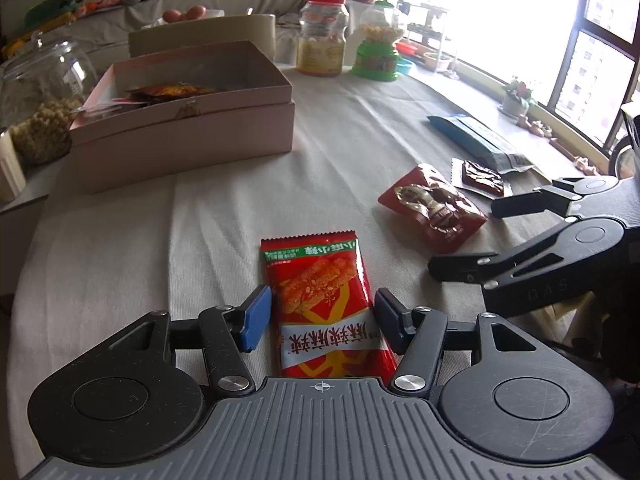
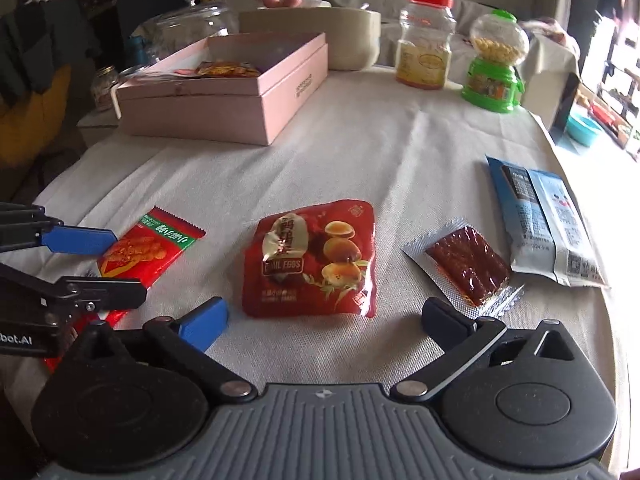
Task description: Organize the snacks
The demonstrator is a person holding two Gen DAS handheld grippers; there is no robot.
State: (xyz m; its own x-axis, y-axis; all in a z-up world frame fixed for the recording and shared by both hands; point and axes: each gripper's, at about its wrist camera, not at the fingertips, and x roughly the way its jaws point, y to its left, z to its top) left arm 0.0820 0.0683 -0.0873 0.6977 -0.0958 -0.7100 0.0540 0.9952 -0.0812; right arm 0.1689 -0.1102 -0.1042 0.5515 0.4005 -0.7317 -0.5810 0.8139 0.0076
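A long red rice-cracker packet (image 1: pixel 324 300) (image 2: pixel 148 252) lies flat on the white tablecloth. My left gripper (image 1: pixel 323 318) straddles it, open, with its blue pads (image 1: pixel 256 318) right beside the packet's long edges and the packet not buckled. A red quail-egg pouch (image 2: pixel 316 256) (image 1: pixel 436 208) lies just ahead of my right gripper (image 2: pixel 326 320) (image 1: pixel 464 238), which is wide open with nothing between its pads. An open pink box (image 1: pixel 180 148) (image 2: pixel 192 116) at the back left holds some red snack packets.
A clear packet of dark jerky (image 2: pixel 468 268) (image 1: pixel 482 176) and a blue-white bag (image 2: pixel 548 220) (image 1: pixel 476 140) lie to the right near the table's edge. A red-lidded jar (image 2: pixel 426 40), a green candy dispenser (image 2: pixel 496 64) and a glass jar (image 1: pixel 40 92) stand at the back.
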